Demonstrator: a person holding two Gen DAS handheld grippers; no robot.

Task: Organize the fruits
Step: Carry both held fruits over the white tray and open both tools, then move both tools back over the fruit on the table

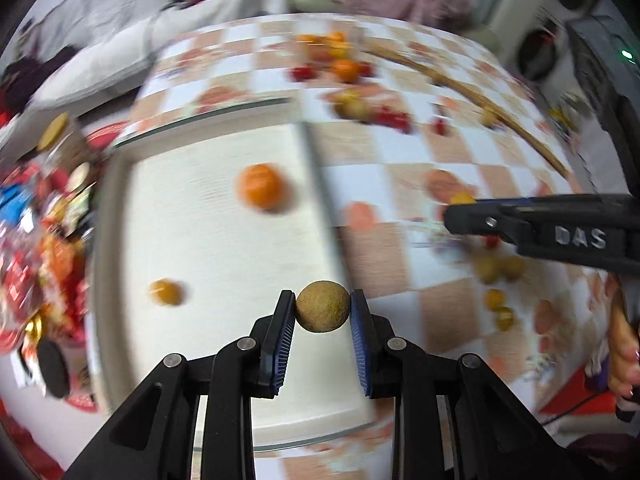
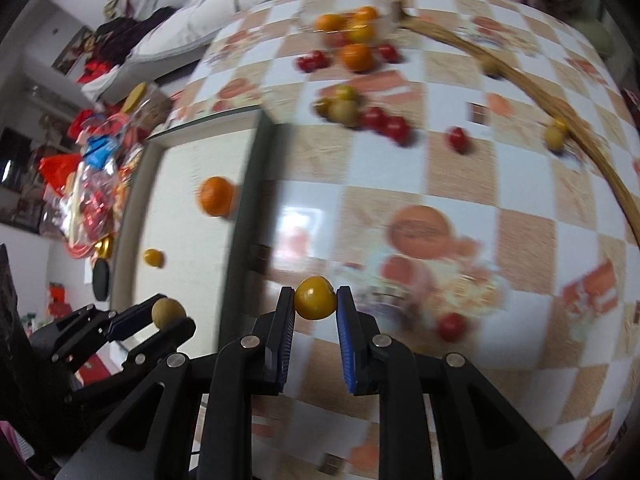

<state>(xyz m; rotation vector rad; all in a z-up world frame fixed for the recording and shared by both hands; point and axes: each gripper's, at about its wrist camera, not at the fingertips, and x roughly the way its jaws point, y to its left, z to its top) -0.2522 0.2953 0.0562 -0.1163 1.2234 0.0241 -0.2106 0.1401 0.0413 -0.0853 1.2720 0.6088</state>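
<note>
My left gripper (image 1: 323, 307) is shut on a round brown longan (image 1: 322, 306) and holds it above the right edge of a white tray (image 1: 224, 344). An orange (image 1: 262, 187) and a small yellow fruit (image 1: 165, 292) lie in the tray. My right gripper (image 2: 316, 300) is shut on a small yellow-orange fruit (image 2: 315, 298) above the checkered tablecloth, right of the tray's edge (image 2: 248, 200). The right gripper (image 1: 460, 208) shows at the right in the left wrist view. The left gripper (image 2: 170, 314) with the longan shows at lower left in the right wrist view.
Loose oranges (image 2: 357, 57), red cherry tomatoes (image 2: 386, 124), green-brown fruits (image 2: 343, 112) and yellow fruits (image 1: 496, 268) are scattered on the tablecloth. A woven basket rim (image 2: 592, 148) curves at the right. Snack packets (image 1: 36, 240) pile up left of the tray.
</note>
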